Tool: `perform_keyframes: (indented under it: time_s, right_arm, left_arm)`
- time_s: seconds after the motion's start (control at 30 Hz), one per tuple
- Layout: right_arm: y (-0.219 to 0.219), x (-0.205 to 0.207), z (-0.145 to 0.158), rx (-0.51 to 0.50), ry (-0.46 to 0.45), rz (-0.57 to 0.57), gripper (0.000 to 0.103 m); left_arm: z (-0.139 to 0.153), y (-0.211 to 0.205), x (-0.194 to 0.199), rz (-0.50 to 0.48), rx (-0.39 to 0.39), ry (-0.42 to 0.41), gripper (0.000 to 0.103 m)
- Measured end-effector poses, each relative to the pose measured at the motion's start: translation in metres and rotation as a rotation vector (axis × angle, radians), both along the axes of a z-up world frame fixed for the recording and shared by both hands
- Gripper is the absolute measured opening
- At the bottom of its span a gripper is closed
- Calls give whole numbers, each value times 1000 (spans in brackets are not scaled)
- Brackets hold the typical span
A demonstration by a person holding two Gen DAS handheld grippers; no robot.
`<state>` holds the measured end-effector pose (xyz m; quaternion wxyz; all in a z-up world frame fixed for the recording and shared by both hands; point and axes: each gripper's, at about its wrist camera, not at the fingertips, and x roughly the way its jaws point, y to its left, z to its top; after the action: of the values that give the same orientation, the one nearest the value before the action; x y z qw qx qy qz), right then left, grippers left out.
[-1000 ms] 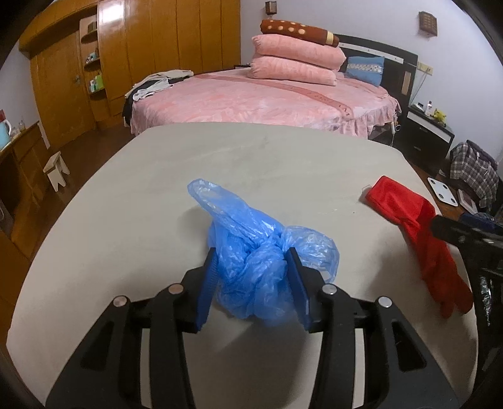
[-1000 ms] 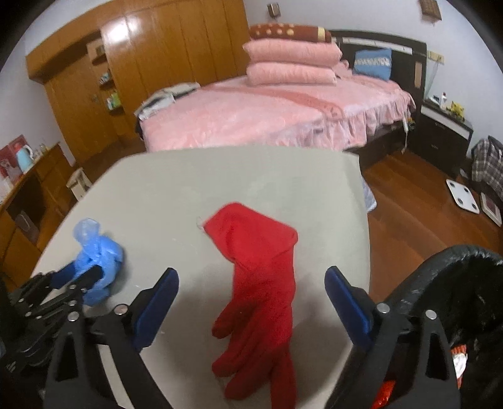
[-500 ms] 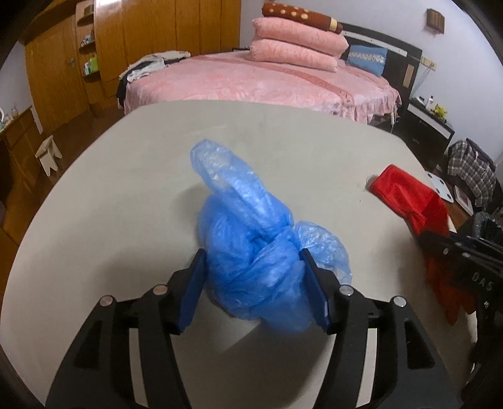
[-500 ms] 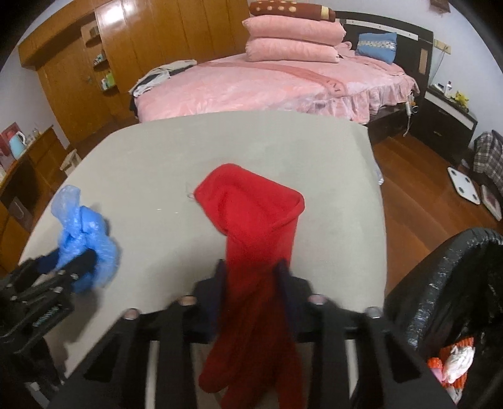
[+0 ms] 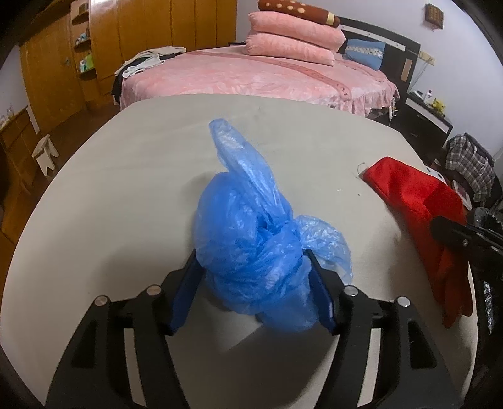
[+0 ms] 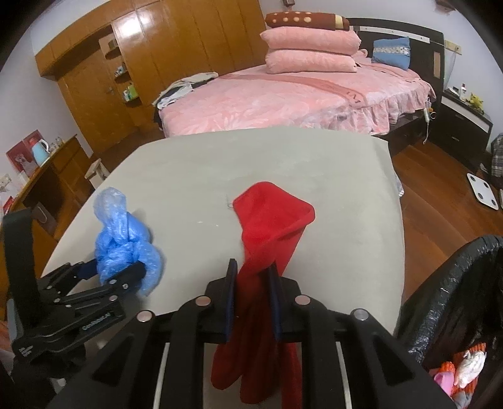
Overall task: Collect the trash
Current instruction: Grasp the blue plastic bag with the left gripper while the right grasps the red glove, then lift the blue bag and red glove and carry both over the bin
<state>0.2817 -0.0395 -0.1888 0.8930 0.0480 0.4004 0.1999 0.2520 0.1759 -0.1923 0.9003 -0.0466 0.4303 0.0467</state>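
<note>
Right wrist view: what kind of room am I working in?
Most likely a home bedroom: a bed with pink bedding and stacked pillows, a wooden wardrobe along the wall, and a dark nightstand beside the bed.

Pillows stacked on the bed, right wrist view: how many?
3: two pink pillows stacked, a brown dotted bolster on top. A blue cushion lies beside; more may be hidden.

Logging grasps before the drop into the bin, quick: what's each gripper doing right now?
Left gripper: jaws closing on the knotted blue plastic bag.
Right gripper: jaws closing, clamped on the red glove.
</note>
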Motion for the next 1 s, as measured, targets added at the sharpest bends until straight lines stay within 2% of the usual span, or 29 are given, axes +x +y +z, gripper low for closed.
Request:
perform_keyframes:
  time_s: [0.03,0.07,0.23,0.43,1.0]
  right_arm:
    - [0,-1,3,7,-6,5,19]
    - [-1,-3,5,11,-12,8,19]
    - [-2,-8,20,29,-46,26,19]
    - [-7,-17,40,58,-84,38,17]
    - [-30,-45,92,103,-197,61,13]
  left_arm:
    - [1,0,0,1,-1,-4,48]
    - [1,0,-1,-1,-8,-8,44]
    - [9,-1,-5,-5,-45,-29,35]
    - [38,-15,-15,-17,-36,-93,34]
    - [109,-52,-54,-53,-28,-171,34]
